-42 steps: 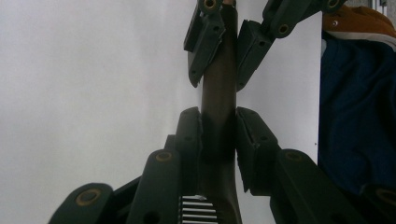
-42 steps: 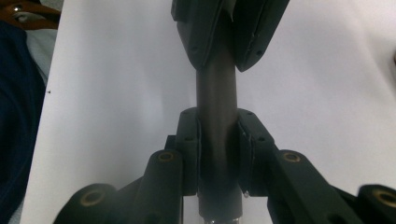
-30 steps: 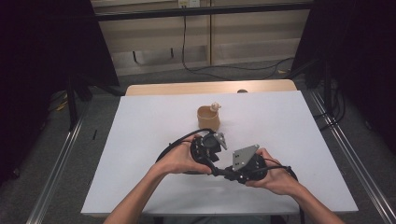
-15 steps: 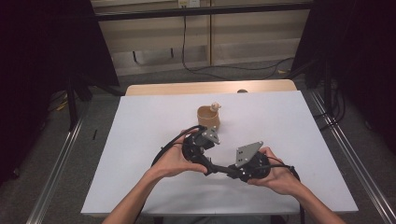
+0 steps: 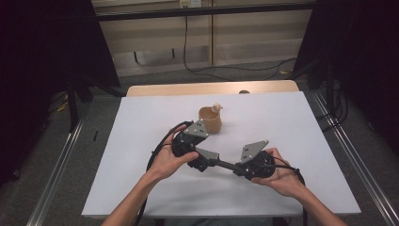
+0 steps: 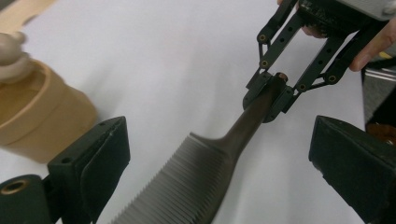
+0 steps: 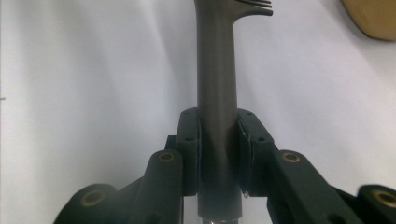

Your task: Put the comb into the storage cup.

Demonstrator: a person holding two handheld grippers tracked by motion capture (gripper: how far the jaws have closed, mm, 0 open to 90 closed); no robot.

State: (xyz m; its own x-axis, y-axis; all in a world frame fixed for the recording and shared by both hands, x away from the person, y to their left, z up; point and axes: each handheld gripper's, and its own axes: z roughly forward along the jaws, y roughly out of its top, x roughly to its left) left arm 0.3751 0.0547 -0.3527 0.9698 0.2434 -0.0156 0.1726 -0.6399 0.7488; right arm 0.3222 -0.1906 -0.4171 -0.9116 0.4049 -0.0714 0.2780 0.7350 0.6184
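right gripper (image 7: 218, 154) clamped on comb (image 6: 196, 182) handle; left gripper (image 6: 219, 168) jaws just opened wide (comb teeth between, untouched), cup (image 5: 210, 119) near.

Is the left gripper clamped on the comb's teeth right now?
No: the left gripper stands wide open either side of the comb, while the right gripper clamps its handle.

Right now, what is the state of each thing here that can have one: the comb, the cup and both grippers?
Comb: held by its handle, lifted over the table, teeth end between the left gripper's jaws but not clamped.
Left gripper: open; its jaws have just been opening, standing wide on either side of the comb.
Right gripper: shut on the comb handle.
Cup: upright on the table, a small pale thing at its rim.
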